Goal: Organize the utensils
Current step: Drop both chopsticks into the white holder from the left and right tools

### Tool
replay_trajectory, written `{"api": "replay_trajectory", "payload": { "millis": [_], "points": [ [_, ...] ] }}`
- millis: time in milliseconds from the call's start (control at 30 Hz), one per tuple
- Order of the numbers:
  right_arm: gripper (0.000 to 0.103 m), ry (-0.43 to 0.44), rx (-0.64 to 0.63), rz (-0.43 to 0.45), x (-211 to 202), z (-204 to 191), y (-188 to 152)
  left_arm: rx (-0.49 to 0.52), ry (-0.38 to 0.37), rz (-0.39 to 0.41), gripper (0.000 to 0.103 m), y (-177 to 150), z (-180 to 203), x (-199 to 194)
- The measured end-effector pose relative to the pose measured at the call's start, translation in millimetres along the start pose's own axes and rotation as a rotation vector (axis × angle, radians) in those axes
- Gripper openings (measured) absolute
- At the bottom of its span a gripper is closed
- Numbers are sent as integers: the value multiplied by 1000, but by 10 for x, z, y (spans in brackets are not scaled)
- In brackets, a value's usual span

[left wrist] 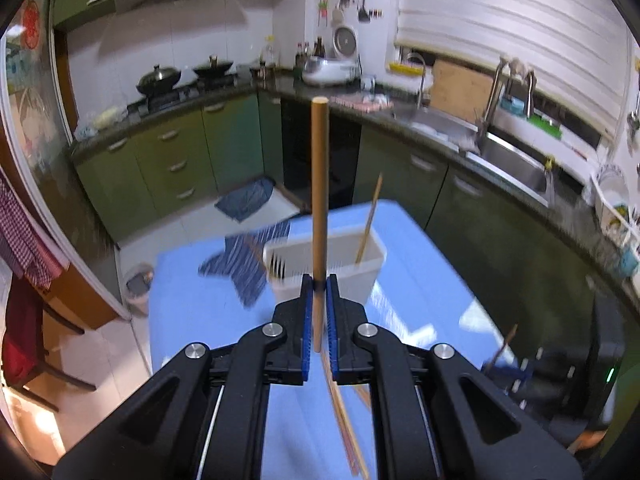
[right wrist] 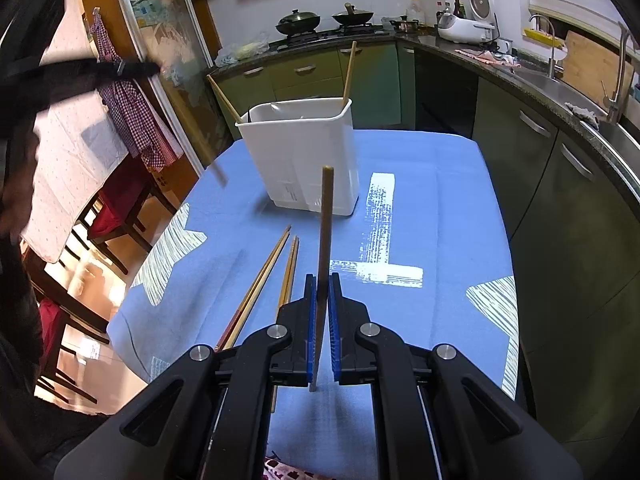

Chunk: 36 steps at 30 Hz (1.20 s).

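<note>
The chopsticks (right wrist: 256, 292) on the table look like smooth wood, some with a darker red end. The container (right wrist: 304, 152) is white plastic, a little glossy. The tablecloth (right wrist: 452, 216) is matt blue cloth. The gripper fingers (left wrist: 307, 320) carry ribbed blue pads.

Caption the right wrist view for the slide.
Right gripper grips one chopstick upright before white holder; four chopsticks lie on blue cloth.

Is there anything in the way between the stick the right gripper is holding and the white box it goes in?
Nothing visible blocks it. The right gripper is shut on a chopstick, and only bare blue cloth lies between it and the white bin. The loose chopsticks lie off to the left.
</note>
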State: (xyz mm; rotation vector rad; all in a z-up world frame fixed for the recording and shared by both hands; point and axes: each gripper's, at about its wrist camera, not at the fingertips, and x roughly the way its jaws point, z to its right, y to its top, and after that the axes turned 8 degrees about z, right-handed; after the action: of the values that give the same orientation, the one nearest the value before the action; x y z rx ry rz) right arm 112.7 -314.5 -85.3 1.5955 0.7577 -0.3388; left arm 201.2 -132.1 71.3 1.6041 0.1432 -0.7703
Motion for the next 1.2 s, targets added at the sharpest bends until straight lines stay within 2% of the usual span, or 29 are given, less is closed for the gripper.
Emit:
{"api": "replay_trajectory", "payload": {
  "millis": [133, 300, 467, 733, 867, 967, 1033, 1200],
  "points": [
    [7, 7, 2, 1, 17, 12, -7, -16, 31, 61, 7, 332, -2, 155],
    [7, 14, 4, 3, 9, 28, -23, -26, 86, 100, 6, 502, -3, 350],
    [7, 17, 9, 2, -1, 46, -21, -20, 105, 53, 7, 458, -7, 639],
    [7, 10, 4, 6, 0, 35, 59, 4, 108, -71, 7, 149, -36, 984],
    [7, 9, -10, 42, -86, -22, 246, 2, 82, -92, 10, 56, -74, 938],
    [7, 14, -13, 91, -191, -62, 492, -15, 52, -69, 21, 18, -116, 757],
    [7, 20, -8, 144, -274, -92, 699, -20, 35, -51, 27, 1, -144, 629],
    [7, 33, 32, 283, -439, -108, 1247, -31, 1, 14, 31, -70, -209, 181]
  ]
}}
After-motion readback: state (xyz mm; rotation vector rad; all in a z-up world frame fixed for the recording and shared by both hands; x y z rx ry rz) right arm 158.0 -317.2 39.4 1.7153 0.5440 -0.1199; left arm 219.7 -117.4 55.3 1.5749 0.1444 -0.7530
